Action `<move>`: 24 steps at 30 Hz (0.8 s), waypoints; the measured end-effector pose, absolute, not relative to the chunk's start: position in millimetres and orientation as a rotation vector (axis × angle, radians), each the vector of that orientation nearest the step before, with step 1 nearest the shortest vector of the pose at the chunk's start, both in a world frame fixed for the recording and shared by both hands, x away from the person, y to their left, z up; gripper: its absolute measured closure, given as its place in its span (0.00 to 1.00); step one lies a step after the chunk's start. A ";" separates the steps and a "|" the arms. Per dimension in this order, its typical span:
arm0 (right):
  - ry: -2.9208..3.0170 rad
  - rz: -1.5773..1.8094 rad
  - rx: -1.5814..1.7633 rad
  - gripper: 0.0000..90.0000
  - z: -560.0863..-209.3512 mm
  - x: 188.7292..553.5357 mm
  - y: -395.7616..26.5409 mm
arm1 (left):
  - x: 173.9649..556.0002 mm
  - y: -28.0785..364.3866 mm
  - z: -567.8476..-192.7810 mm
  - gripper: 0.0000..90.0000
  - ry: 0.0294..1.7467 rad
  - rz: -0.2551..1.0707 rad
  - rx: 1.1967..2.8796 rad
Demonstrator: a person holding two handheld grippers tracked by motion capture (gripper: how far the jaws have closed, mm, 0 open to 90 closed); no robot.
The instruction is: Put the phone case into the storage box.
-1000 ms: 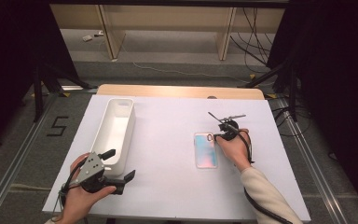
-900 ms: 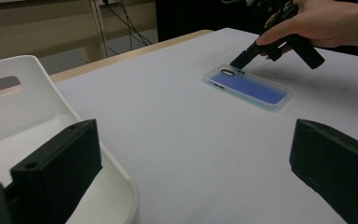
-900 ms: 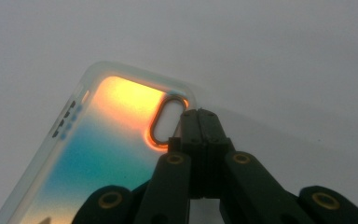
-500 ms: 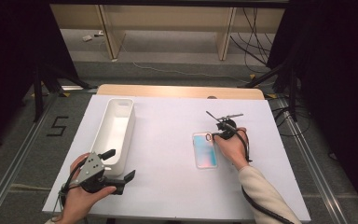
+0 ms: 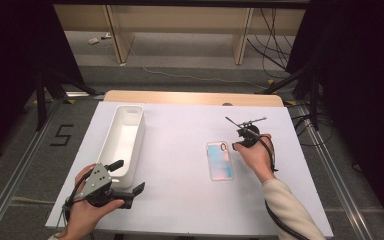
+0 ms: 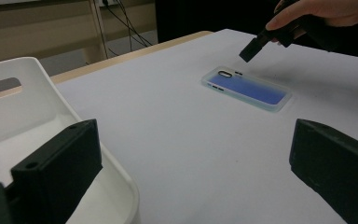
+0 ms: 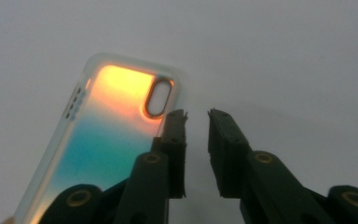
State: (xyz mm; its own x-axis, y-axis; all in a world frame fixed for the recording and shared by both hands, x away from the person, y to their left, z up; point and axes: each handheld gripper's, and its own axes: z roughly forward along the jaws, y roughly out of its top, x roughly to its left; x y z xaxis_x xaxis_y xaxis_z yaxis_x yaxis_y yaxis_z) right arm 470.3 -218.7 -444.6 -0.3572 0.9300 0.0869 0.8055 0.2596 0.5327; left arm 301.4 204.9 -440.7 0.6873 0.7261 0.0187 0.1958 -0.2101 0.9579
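Floor [image 5: 40, 165] — taped "5" [image 5: 61, 135]

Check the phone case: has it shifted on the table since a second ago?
No. In the high view the phone case lies at the same spot relative to the white bin and the table's far edge.

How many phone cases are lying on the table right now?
1. The phone case lies flat on the white table, right of the middle, just beside the right gripper and apart from the white bin at the left. None seems hidden.
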 end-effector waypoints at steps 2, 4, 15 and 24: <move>2.305 0.686 1.712 0.78 -439.3 467.4 -218.2 | 301.2 204.9 -440.6 0.02 0.741 0.572 1.752; 2.333 0.648 1.764 0.77 -436.8 465.1 -217.3 | 301.3 204.6 -440.7 0.02 0.739 0.571 1.752; 2.468 0.518 1.710 0.70 -433.0 458.8 -199.3 | 301.0 204.6 -440.6 0.02 0.737 0.573 1.753; 2.511 0.441 1.674 0.67 -436.7 459.4 -194.5 | 300.9 204.4 -440.6 0.02 0.737 0.569 1.751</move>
